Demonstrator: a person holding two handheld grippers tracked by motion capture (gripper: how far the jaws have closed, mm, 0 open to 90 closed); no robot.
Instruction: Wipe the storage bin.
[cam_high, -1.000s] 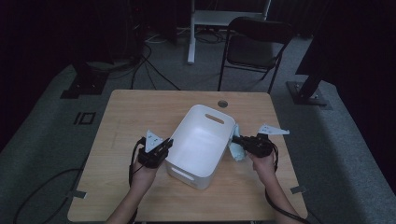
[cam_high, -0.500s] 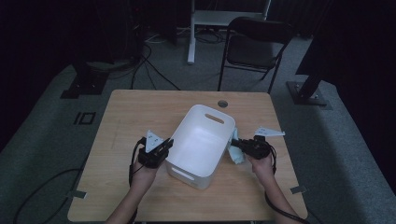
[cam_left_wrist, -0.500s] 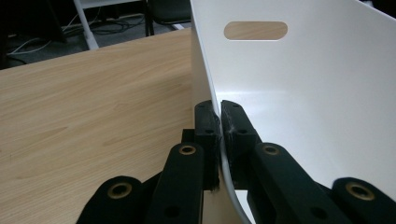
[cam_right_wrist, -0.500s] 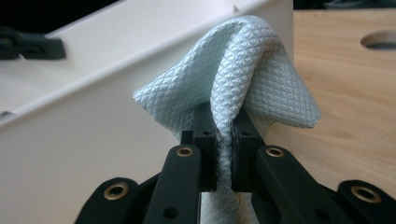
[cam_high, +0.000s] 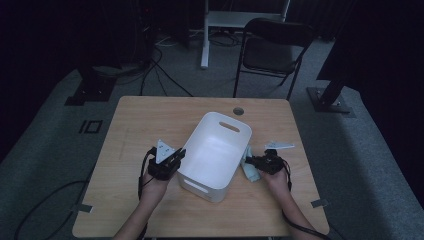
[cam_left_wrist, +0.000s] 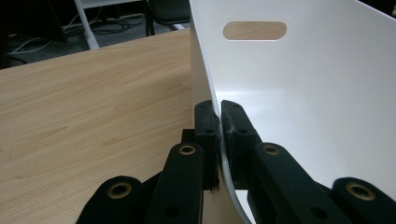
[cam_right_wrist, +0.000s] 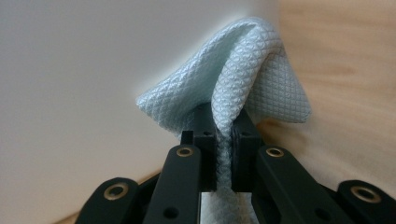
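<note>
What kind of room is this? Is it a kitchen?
Probably not a kitchen; it looks more like a lab or recording studio. A plain wooden table stands on grey carpet, with dark curtains around, cables trailing across the floor, a folding chair and heavy stand bases nearby.

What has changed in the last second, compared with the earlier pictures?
The right gripper, shut on the pale cloth, has sunk along the outer wall of the white bin, toward the table. The left gripper stays clamped on the bin's rim; the bin has not moved.
</note>
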